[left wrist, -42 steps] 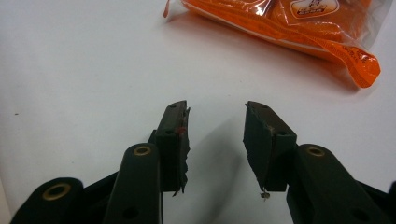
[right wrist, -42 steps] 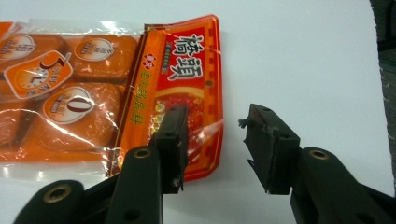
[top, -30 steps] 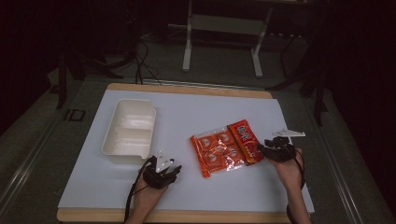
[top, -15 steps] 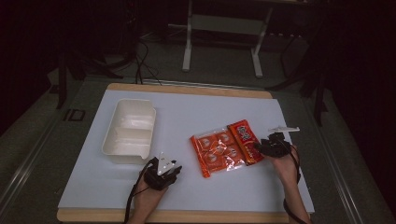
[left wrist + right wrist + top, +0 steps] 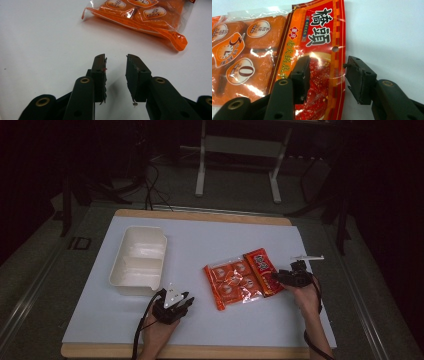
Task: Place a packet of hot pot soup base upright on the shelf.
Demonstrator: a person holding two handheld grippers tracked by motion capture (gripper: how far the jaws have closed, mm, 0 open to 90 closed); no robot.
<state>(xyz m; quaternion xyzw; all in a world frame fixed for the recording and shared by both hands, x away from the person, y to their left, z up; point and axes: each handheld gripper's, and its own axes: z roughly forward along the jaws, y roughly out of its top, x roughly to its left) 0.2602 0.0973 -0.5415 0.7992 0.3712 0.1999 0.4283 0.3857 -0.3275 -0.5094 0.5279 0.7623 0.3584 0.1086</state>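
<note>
**Right fingers spread over the packet's header edge; left idle**

I find the bench [image 5: 200, 245] carrying two items. The white tray [image 5: 138, 261] stands by the left edge, empty and well apart from the work.

The orange snack packet [image 5: 239, 277] lies flat toward the right edge, nearer the near edge than the far one. Its long axis runs across the bench; the red printed header end points to the right edge, the clear sealed end toward the near-left corner. I judge this presents the thin header as the handiest grip.

My right gripper [image 5: 325, 66] has just been opening; its fingers stand wide, straddling the header edge without pressing it. My left gripper [image 5: 115, 60] rests near the near edge, fingers parted on nothing, short of the packet's sealed end.
</note>
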